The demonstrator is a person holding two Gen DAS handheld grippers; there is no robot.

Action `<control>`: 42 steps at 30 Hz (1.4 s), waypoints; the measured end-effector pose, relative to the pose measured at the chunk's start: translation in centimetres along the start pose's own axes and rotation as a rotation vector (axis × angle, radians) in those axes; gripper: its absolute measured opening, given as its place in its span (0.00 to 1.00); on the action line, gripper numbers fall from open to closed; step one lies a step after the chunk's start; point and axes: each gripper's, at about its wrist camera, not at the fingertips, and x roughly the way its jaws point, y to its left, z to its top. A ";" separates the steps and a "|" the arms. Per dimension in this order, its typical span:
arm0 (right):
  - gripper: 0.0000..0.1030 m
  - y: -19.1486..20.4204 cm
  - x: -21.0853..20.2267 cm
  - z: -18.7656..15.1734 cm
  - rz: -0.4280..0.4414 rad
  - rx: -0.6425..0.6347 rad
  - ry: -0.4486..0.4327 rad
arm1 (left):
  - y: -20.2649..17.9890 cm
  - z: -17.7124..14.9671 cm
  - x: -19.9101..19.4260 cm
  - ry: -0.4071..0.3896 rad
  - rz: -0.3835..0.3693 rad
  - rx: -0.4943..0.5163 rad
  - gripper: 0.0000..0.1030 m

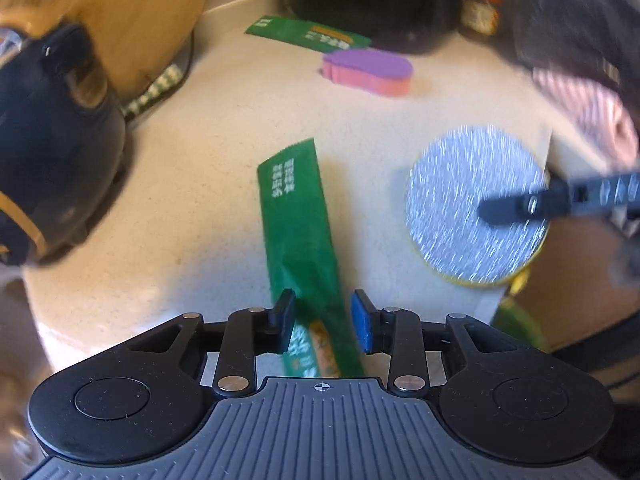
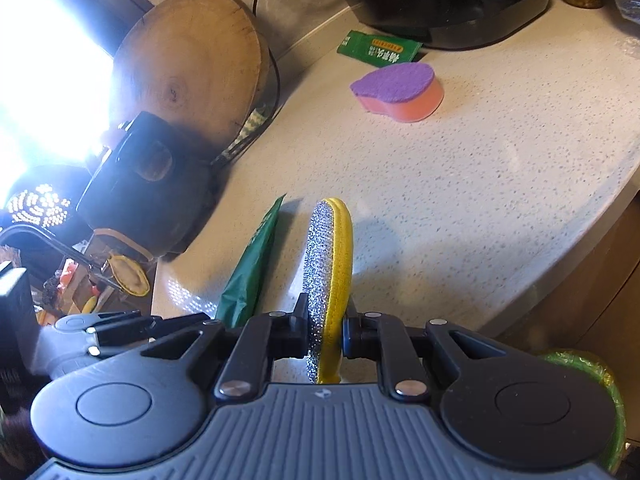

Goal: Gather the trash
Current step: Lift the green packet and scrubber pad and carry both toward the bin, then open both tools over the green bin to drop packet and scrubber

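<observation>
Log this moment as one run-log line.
left claw: open astride green wrapper | right claw: shut on round scouring pad | countertop

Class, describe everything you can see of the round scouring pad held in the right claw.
The round scouring pad is a flat disc with a glittery silver mesh face and a yellow back and rim, seemingly soft. The right claw is shut on its lower part, fingers pressing both faces. It stands on edge, lifted above the speckled countertop and casting a shadow there. From the left wrist view its silver face shows full-on. A green wrapper sits just left of it; contact cannot be told.
</observation>
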 end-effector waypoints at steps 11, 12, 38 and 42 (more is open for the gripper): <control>0.14 0.2 -0.1 -0.3 -0.033 0.003 -0.004 | 2.8 -1.2 2.3 -0.007 0.004 -0.096 0.47; 0.14 0.4 0.0 -0.3 -0.035 0.002 -0.006 | 3.0 -1.0 2.4 -0.007 -0.006 -0.091 0.47; 0.14 -5.0 -12.5 -8.7 -0.502 0.224 -0.241 | -11.6 0.0 0.5 -0.041 -0.734 0.177 0.21; 0.14 -10.7 -12.6 -13.3 -0.509 0.338 -0.166 | -15.9 -1.8 4.0 0.084 -0.696 0.174 0.21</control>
